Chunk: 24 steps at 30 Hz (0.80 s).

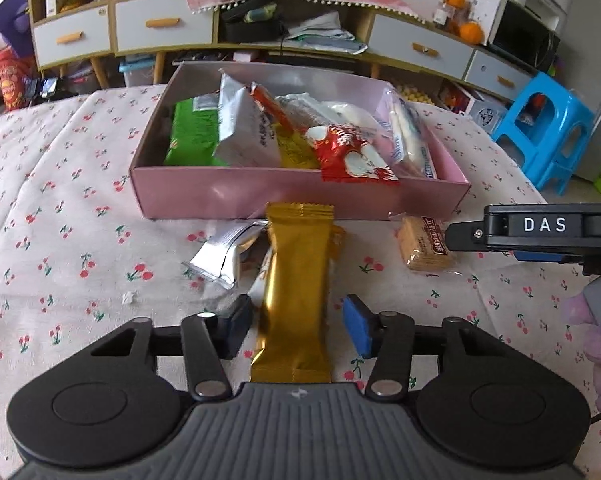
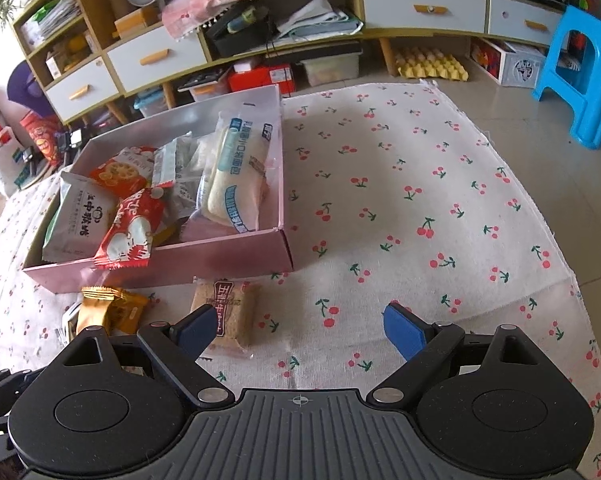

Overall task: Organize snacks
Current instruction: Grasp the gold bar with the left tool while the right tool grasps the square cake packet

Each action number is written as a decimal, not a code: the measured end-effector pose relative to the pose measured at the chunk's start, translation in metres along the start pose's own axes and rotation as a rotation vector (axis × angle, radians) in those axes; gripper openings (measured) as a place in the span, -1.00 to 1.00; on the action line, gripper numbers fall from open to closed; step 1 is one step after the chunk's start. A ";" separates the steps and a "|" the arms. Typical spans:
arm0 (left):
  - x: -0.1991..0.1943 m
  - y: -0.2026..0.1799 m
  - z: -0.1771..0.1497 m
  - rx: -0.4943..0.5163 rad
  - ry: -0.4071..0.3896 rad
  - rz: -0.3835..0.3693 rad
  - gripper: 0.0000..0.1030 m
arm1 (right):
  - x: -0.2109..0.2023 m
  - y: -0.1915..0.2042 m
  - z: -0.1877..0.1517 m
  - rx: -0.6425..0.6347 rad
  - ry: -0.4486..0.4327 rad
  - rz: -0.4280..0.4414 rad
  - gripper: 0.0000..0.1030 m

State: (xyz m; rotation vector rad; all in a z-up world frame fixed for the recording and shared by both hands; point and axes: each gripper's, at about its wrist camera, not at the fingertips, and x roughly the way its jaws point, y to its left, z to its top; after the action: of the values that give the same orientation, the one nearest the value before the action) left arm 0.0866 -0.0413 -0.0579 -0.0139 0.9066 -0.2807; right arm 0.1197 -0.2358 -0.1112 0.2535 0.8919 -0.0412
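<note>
Gold snack packet (image 1: pixel 294 296) lies between the left gripper (image 1: pixel 296 326) fingers (not yet pinched); right gripper (image 2: pixel 300 330) released beside the cracker pack (image 2: pixel 226 312).

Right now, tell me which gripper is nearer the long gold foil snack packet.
Left. The left gripper straddles the gold packet, pads not yet pressing. The right gripper hangs open off to its right, beside the cracker pack.
</note>
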 end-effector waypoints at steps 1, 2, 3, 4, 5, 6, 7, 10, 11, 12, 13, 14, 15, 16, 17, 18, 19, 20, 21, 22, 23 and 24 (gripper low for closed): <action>0.000 -0.001 0.000 0.008 -0.004 0.000 -0.19 | 0.000 0.000 0.000 0.001 0.001 0.000 0.78; -0.001 -0.001 -0.001 0.013 -0.007 0.003 -0.27 | 0.001 0.001 0.000 0.002 0.002 0.000 0.78; -0.002 -0.003 -0.001 0.017 -0.009 0.006 -0.36 | 0.001 0.001 0.000 0.002 0.004 0.001 0.78; -0.002 -0.003 -0.001 0.021 -0.010 0.007 -0.39 | 0.002 0.002 0.000 0.003 0.005 0.002 0.78; -0.003 -0.003 -0.001 0.023 -0.010 0.005 -0.41 | 0.003 0.002 0.000 0.004 0.007 0.003 0.78; -0.004 -0.002 -0.001 0.019 -0.008 0.000 -0.44 | 0.003 0.003 0.000 0.007 0.009 0.006 0.78; -0.004 -0.001 0.000 0.018 -0.004 -0.005 -0.46 | 0.004 0.004 0.001 0.011 0.011 0.009 0.78; -0.005 0.000 0.000 0.015 0.005 -0.019 -0.49 | 0.007 0.008 0.002 0.023 0.018 0.021 0.78; -0.005 0.000 0.001 0.012 0.010 -0.023 -0.49 | 0.007 0.009 0.003 0.027 0.019 0.026 0.78; -0.006 0.001 0.001 0.010 0.013 -0.026 -0.49 | 0.008 0.011 0.003 0.030 0.021 0.033 0.78; -0.006 0.001 0.001 0.009 0.014 -0.026 -0.49 | 0.008 0.012 0.004 0.032 0.023 0.039 0.78; -0.007 0.002 0.001 0.009 0.015 -0.025 -0.49 | 0.009 0.014 0.004 0.035 0.027 0.048 0.78; -0.007 0.003 0.001 0.008 0.017 -0.024 -0.49 | 0.011 0.016 0.004 0.035 0.031 0.054 0.78; -0.007 0.004 0.002 0.006 0.018 -0.023 -0.49 | 0.012 0.019 0.005 0.035 0.035 0.059 0.78; -0.008 0.005 0.002 0.003 0.020 -0.024 -0.49 | 0.013 0.021 0.004 0.033 0.039 0.061 0.78; -0.009 0.007 0.002 0.000 0.022 -0.024 -0.49 | 0.015 0.024 0.004 0.030 0.042 0.062 0.78; -0.009 0.008 0.002 -0.002 0.023 -0.023 -0.49 | 0.016 0.027 0.004 0.025 0.044 0.060 0.78; -0.010 0.009 0.002 -0.003 0.023 -0.023 -0.49 | 0.017 0.030 0.004 0.022 0.044 0.058 0.78; -0.011 0.011 0.002 -0.004 0.023 -0.022 -0.49 | 0.018 0.033 0.004 0.019 0.042 0.056 0.78; -0.010 0.011 0.003 -0.005 0.024 -0.022 -0.49 | 0.019 0.035 0.004 0.016 0.042 0.055 0.78; -0.011 0.013 0.003 -0.007 0.025 -0.022 -0.49 | 0.020 0.037 0.004 0.013 0.042 0.052 0.78; -0.011 0.013 0.003 -0.008 0.026 -0.021 -0.49 | 0.021 0.040 0.005 0.008 0.042 0.049 0.78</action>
State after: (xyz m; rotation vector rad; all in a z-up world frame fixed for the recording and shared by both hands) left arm 0.0857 -0.0263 -0.0486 -0.0275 0.9342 -0.2975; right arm 0.1419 -0.1963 -0.1162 0.2845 0.9276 0.0056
